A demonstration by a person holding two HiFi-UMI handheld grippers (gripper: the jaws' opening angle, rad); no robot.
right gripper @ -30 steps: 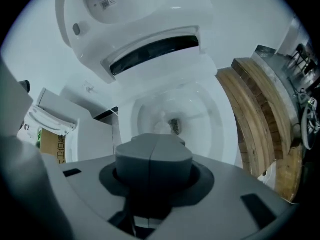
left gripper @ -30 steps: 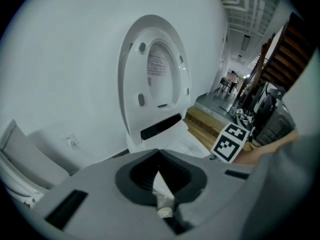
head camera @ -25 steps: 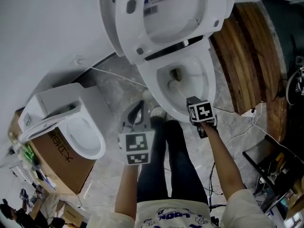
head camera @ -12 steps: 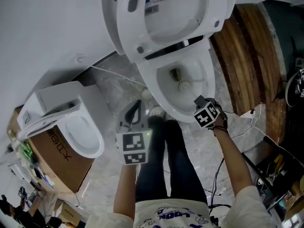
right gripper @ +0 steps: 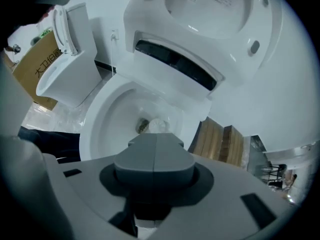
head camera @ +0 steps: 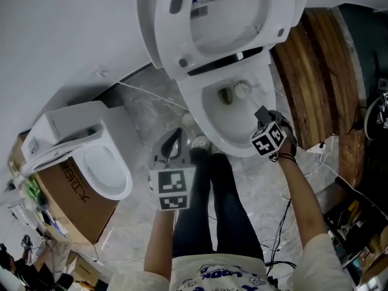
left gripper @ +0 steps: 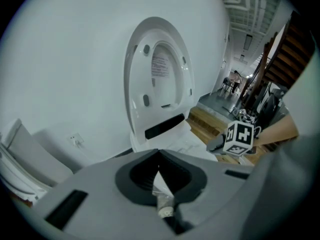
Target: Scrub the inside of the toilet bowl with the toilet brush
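The white toilet bowl stands under me with its seat and lid raised. The brush's white head rests inside the bowl at the far right, beside the dark drain. My right gripper hangs over the bowl's right rim, shut on the brush handle, which is mostly hidden by the jaws. In the right gripper view the shut gripper covers the handle, and the brush head shows just past it in the bowl. My left gripper stays near my legs, its tips together, holding nothing I can make out.
A second toilet sits on a cardboard box at the left. Wooden steps rise right of the bowl. Cables trail on the marble floor. A round whitish holder stands by the bowl's base, near my legs.
My right gripper swung to the right and the brush head swept from the bowl's near left to its far right side. The left gripper barely moved.
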